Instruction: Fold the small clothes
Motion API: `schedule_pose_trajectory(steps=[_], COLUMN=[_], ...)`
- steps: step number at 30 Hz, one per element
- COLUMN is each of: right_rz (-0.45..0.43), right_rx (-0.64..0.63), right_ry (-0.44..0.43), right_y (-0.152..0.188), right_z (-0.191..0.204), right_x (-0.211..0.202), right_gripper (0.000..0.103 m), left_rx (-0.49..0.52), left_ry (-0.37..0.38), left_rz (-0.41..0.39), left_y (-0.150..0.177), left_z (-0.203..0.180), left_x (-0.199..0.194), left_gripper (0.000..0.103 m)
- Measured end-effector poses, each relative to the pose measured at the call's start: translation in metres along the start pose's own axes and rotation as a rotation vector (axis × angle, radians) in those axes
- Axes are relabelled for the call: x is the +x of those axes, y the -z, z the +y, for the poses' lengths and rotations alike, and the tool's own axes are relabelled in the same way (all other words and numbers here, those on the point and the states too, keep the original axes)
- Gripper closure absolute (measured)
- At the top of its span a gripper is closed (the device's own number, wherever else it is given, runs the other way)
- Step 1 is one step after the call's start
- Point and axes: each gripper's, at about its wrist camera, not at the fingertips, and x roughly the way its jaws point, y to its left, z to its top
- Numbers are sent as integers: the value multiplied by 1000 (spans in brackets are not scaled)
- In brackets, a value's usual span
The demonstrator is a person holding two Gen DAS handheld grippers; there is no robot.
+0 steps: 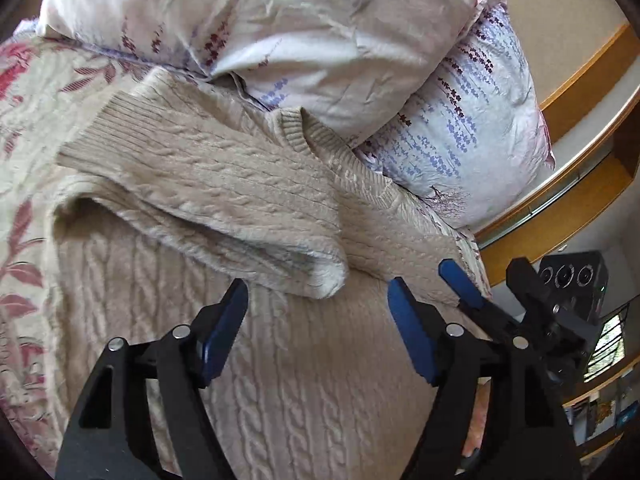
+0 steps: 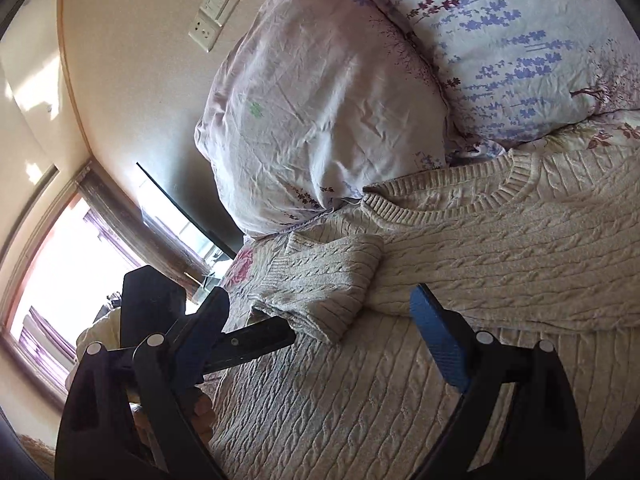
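Observation:
A beige cable-knit sweater lies flat on the bed, with one sleeve folded across its chest and its ribbed collar toward the pillows. My left gripper is open and empty just above the sweater body, below the folded sleeve. In the right wrist view the same sweater fills the lower frame, with a short folded sleeve ahead. My right gripper is open and empty over the sweater. The right gripper also shows in the left wrist view, open at the sweater's right edge.
Two lavender-print pillows lie at the head of the bed behind the collar. A floral bedspread lies under the sweater. A wooden bed frame runs along the right. A wall socket and a window are at left.

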Motion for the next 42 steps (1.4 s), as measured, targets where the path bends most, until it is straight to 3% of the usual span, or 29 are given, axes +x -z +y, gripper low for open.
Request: schedule_pose_trajectory(steps=[3,5,10,12,14,16,19,21,25,31,39,40,42], right_rz=[80,142,284,291,259,199,111,52,-4,1,-70,-86,-120], right_rx=[-187,-312,-484,-502,-463,-411,-361,-311,-220,-183,-253,-260,-256], right_ry=[39,60,152,182,189,199,210,208,202,192,207,221,250], right_y=[-8,-12,3,10,10,6,-1,-4,-10,-9,-5,-3,-1], right_z=[44,69,89,87,79,69,56,43,20,11,21,17,4], right_x=[26,53,118,125,118,100,68,49,27,23,-31,-40,-55], right_gripper=[9,11,38,40,40,40,40,40,40,40,33,31,30], left_rx=[78,95,78,66,56,5,-145,-239,-349,-433,-569,-562,-518], left_ry=[-111,-140,-175,-150,-129,-57,107,154,155,162,46,26,-21], left_rz=[-60,-86,-99,-106,-122,-124,-88,-59,-33,-17,-89,-107,-139], left_y=[18,30,42,38,27,10,-17,-30,-42,-49,-68,-70,-78], left_z=[2,5,18,22,26,34,56,68,83,85,104,103,97], left_x=[-22,-31,-36,-40,-45,-46,-38,-29,-15,-5,-7,-8,-8], left_gripper=[27,25,23,23,23,25,39,45,51,51,56,64,90])
